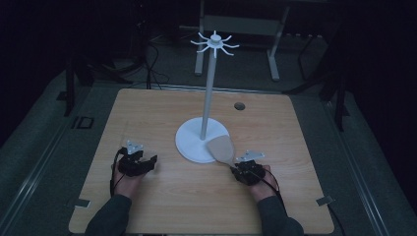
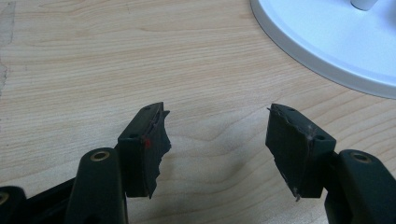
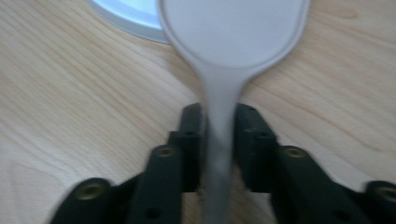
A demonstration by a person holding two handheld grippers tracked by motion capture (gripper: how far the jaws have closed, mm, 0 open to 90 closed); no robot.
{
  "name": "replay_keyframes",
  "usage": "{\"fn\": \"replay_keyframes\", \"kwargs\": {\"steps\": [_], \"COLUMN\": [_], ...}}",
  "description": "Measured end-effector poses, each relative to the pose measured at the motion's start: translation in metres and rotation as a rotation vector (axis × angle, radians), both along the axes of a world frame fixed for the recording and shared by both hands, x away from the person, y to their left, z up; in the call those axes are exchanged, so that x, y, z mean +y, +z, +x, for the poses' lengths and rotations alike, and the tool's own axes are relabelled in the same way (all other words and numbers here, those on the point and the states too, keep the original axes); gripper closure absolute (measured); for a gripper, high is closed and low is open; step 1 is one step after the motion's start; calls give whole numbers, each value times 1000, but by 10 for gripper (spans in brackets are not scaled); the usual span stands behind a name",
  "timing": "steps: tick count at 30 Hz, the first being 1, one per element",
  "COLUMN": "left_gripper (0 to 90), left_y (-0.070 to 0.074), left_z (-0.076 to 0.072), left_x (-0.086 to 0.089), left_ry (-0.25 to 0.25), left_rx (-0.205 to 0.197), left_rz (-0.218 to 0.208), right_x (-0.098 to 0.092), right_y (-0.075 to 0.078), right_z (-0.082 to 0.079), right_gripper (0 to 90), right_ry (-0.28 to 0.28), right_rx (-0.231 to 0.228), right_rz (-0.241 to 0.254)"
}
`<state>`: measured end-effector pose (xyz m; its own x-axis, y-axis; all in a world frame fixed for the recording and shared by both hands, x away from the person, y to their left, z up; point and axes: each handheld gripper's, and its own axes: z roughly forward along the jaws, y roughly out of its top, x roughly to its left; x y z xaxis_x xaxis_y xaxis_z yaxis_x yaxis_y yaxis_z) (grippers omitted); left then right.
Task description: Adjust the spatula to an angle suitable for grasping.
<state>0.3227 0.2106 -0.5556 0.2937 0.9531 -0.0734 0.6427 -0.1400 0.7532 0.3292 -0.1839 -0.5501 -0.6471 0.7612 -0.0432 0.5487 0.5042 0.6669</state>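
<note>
The right gripper (image 3: 218, 140) has its fingers (image 3: 189, 144) clamped on the thin handle of a flat wooden spatula (image 3: 233, 42), whose broad blade points away from the hand toward 12 o'clock in the right gripper view. In the high view the spatula (image 1: 222, 150) lies low over the tabletop (image 1: 147, 113), its blade overlapping the 4 o'clock edge of the round white base of the hanging stand (image 1: 201, 140); whether blade and base touch cannot be told. So the pickup looks done. Judging by the stand's crown of hooks (image 1: 215, 43) at the top of its tall pole, what likely remains is lifting the spatula and hanging it on one of those prongs, none of which carries anything yet.

The left gripper (image 2: 217, 140) has its fingers (image 2: 144, 149) wide apart and holds nothing, hovering just above bare wood, with the base's rim (image 2: 327, 51) at its 1 o'clock. In the high view the left gripper (image 1: 136, 162) sits at 8 o'clock of the base, well apart from the right gripper (image 1: 244, 169).

Little else is around: a small dark round hole (image 1: 239, 105) in the tabletop at 2 o'clock of the stand. The pole itself stands between the blade and the far hooks, so the nearer prongs seem the easier target.
</note>
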Motion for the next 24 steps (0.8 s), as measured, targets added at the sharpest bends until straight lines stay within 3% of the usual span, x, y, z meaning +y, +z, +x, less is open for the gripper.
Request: {"fn": "replay_keyframes", "kwargs": {"steps": [6,13,18,24], "left_gripper": [383,383,383,383], "left_y": [0,0,1,3], "left_z": [0,0,0,0], "left_x": [0,1,3,10], "left_ry": [3,8,21,45], "left_rx": [-2,-4,-9,-17], "left_rz": [-1,-4,-15,-33], "right_x": [2,13,31,66], "right_y": [1,3,5,3], "right_z": [-6,-14,-18,-24], "right_gripper": [768,769,769,771], "right_ry": [11,92,196,338], "right_rx": [-31,-63,-79,-88], "right_rz": [-16,-16,-23,-49]}}
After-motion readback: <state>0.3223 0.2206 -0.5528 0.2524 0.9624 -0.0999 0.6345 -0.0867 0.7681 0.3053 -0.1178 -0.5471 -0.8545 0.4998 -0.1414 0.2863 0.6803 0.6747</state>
